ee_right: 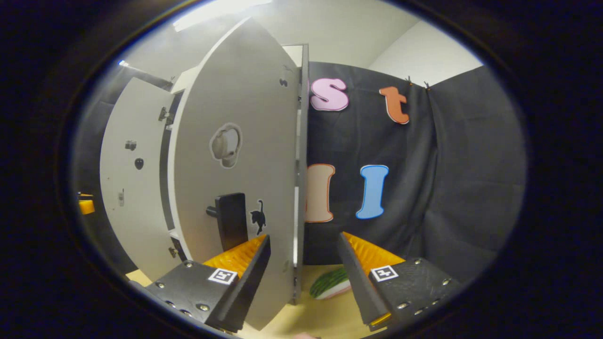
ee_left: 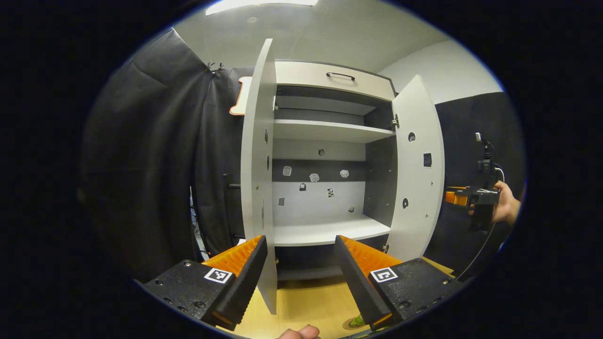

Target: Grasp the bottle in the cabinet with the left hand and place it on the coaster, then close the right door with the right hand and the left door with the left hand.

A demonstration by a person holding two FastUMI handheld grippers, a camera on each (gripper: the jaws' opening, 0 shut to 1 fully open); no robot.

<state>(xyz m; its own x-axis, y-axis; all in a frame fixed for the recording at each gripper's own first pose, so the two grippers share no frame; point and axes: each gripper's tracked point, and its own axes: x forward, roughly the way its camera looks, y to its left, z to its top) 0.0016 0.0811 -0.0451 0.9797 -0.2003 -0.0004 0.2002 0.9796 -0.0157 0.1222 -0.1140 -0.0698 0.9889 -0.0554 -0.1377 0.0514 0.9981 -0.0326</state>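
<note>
we see the cabinet (ee_left: 325, 179) with both doors open and its shelves bare, and our left claw (ee_left: 301, 278) is open in front of it, holding nothing. our right claw (ee_right: 301, 278) is also open, its fingers on either side of the right door (ee_right: 235, 165) edge without pressing it. we cannot tell where the bottle is.

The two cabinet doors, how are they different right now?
The left door shows nearly edge-on in the left gripper view, a thin strip, while the right door turns its broad inner face toward that camera. The left gripper straddles the left door's edge; the right gripper straddles the right door's edge, near its black handle. Both doors are pale grey and stand open.
</note>
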